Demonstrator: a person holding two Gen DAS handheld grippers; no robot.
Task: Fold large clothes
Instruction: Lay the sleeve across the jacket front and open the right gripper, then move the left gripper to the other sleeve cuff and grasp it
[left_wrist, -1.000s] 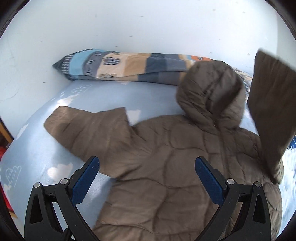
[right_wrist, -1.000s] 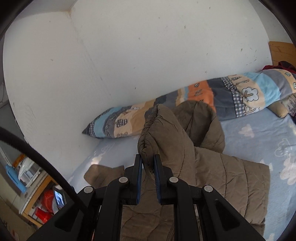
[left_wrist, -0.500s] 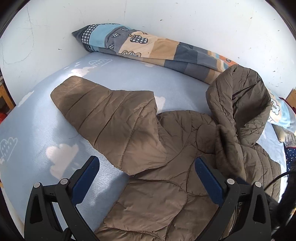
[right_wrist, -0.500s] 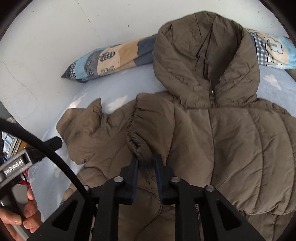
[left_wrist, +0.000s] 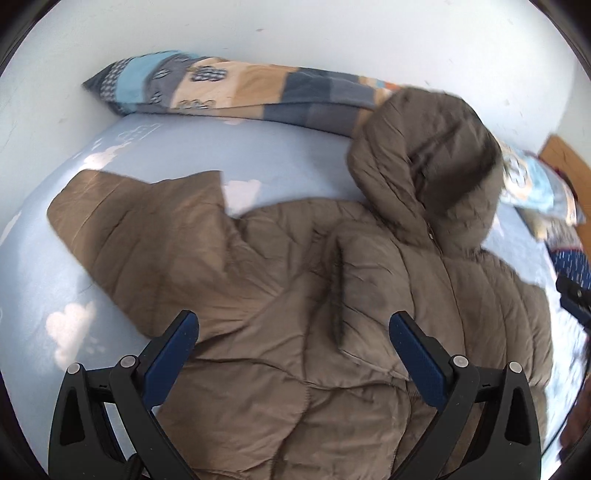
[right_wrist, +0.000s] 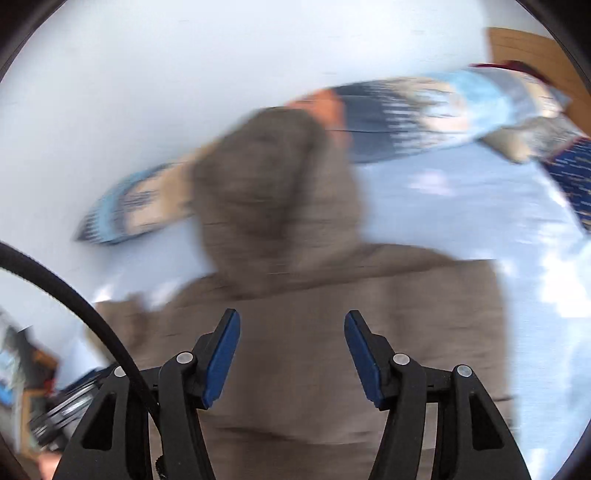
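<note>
The brown jacket (left_wrist: 332, 295) lies across the middle of the bed (left_wrist: 147, 166), hood toward the pillow (left_wrist: 240, 88) at the wall edge. 1 sleeve is folded across the chest; the other lies flat.

- Left gripper (left_wrist: 293, 345): jaws wide apart, empty, above the jacket.
- Right gripper (right_wrist: 291, 354): jaws have just been opening; nothing between them.

Risk: the puffy folded sleeve may spring back, since nothing pins it.

right view motion-blurred, jacket (left_wrist: 295, 314) hem cut off

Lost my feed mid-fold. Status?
Left gripper open. Right gripper just opened, nothing between jaws. Jacket flat on bed, one sleeve folded across. Nothing obstructing.
</note>
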